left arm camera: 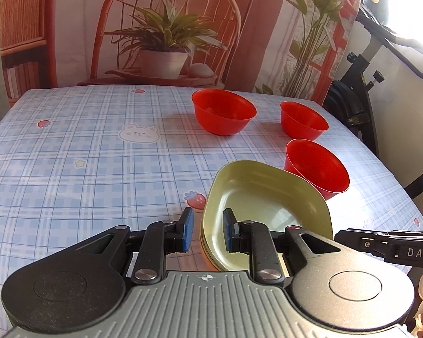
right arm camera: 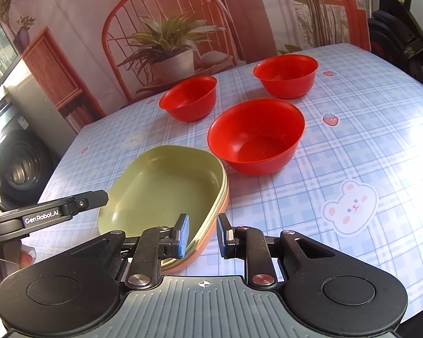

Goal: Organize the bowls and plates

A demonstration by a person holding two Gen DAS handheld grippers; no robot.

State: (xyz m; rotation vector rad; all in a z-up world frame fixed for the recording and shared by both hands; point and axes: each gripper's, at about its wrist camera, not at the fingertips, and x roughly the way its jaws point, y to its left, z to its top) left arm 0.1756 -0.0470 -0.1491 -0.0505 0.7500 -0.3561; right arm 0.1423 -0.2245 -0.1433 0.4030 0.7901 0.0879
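Our left gripper point(left arm camera: 206, 230) points forward and sits low, and its two blue pads point(left arm camera: 186, 228) are apart with a gap between them. One pad is on each side of a rim, but we cannot tell if they touch it. Our right gripper point(right arm camera: 201, 235) points forward too, and its pads point(right arm camera: 182, 232) are also apart. Each gripper shows up at the edge of the other one's view, so they are close together, side by side.

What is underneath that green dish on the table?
The green dish tops a stack: a yellowish rim and an orange dish peek out below. How many lie under it is hidden, and so are their insides.
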